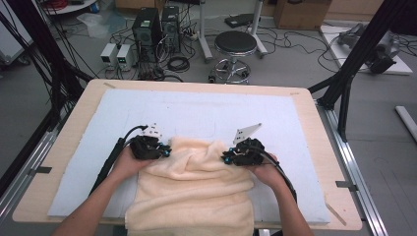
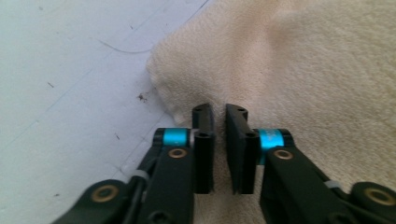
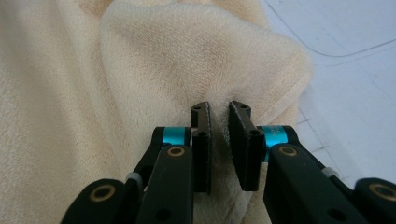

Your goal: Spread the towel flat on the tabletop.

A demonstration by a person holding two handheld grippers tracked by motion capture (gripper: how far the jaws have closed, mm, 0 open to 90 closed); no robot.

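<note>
A cream towel [image 1: 196,182] lies rumpled on the pale blue mat [image 1: 196,108], with its near end hanging over the table's front edge. My left gripper [image 1: 169,152] is at the towel's far left corner and my right gripper [image 1: 223,158] at its far right corner, jaws pointing toward each other. In the left gripper view the jaws [image 2: 219,112] stand almost together over the towel [image 2: 303,70], and a crease runs away from them. In the right gripper view the jaws [image 3: 218,109] pinch a raised fold of towel [image 3: 163,60].
The mat covers most of the wooden table [image 1: 314,128], with bare mat [image 2: 70,70] beyond the towel. On the floor behind stand a black stool [image 1: 236,44], computer towers [image 1: 147,27] and loose cables. Black frame posts [image 1: 354,59] rise at both sides.
</note>
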